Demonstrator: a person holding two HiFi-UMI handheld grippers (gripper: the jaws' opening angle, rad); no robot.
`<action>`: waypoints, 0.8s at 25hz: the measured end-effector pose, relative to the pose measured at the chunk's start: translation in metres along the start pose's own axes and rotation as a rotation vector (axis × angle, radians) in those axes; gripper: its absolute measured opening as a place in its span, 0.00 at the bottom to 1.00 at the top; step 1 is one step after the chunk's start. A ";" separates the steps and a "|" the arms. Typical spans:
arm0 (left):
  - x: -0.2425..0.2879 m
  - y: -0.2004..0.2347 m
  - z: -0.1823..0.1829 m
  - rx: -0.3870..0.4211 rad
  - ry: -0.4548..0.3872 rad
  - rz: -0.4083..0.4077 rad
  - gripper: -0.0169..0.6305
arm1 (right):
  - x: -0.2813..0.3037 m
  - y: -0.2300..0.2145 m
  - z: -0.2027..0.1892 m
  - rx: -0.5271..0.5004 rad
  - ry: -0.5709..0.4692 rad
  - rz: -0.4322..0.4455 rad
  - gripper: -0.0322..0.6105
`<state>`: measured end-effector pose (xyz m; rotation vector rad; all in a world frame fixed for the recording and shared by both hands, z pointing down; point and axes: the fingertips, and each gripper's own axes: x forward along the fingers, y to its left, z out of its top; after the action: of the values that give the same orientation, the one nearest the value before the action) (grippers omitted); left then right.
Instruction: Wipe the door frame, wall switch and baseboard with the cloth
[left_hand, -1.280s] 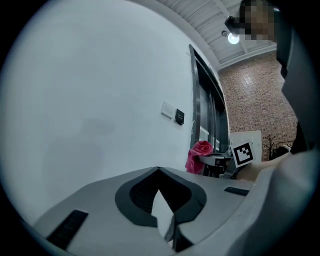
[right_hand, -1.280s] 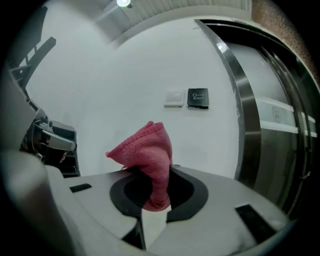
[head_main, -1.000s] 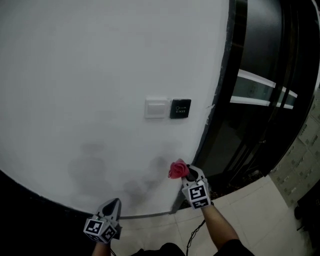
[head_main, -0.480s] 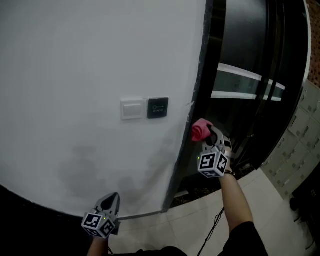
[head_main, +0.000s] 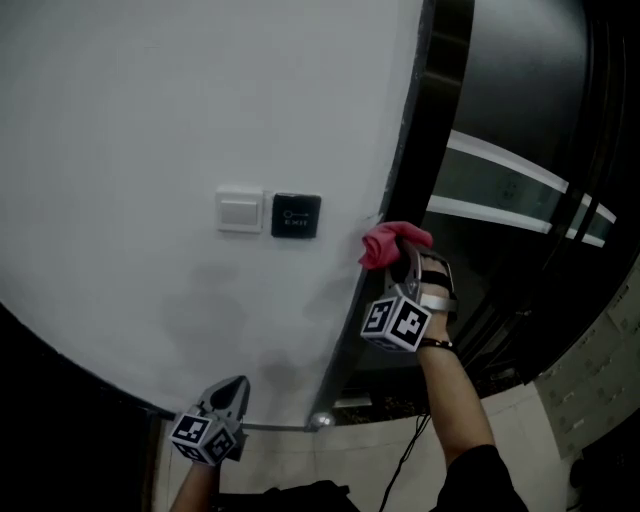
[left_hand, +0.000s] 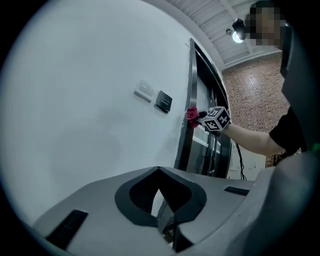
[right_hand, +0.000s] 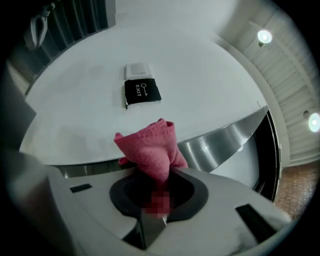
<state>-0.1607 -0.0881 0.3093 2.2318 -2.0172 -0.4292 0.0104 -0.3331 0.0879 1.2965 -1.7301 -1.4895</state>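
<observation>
While near pink cloth (right_hand: 150, 150), "EXIT" button (right_hand: 142, 92).

The cloth (head_main: 393, 243) is pinkish red, the wall (head_main: 150, 120) white. The wall switch (head_main: 240, 210) is white, the exit plate (head_main: 296, 215) beside it black.

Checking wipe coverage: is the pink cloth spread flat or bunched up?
Bunched up: the pink woven cloth sticks out of the right gripper as a crumpled wad, pinched between its jaws.
</observation>
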 end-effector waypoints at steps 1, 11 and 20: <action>0.002 -0.002 0.000 0.012 0.007 0.008 0.01 | -0.001 0.000 0.000 0.006 -0.008 0.002 0.13; 0.040 -0.008 0.015 0.033 -0.003 -0.050 0.01 | -0.007 0.043 -0.008 -0.013 0.016 0.063 0.14; 0.060 -0.015 0.004 0.033 0.049 -0.149 0.01 | -0.015 0.086 -0.025 -0.016 0.051 0.088 0.14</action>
<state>-0.1422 -0.1452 0.2933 2.3974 -1.8554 -0.3526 0.0097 -0.3364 0.1790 1.2239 -1.7169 -1.4057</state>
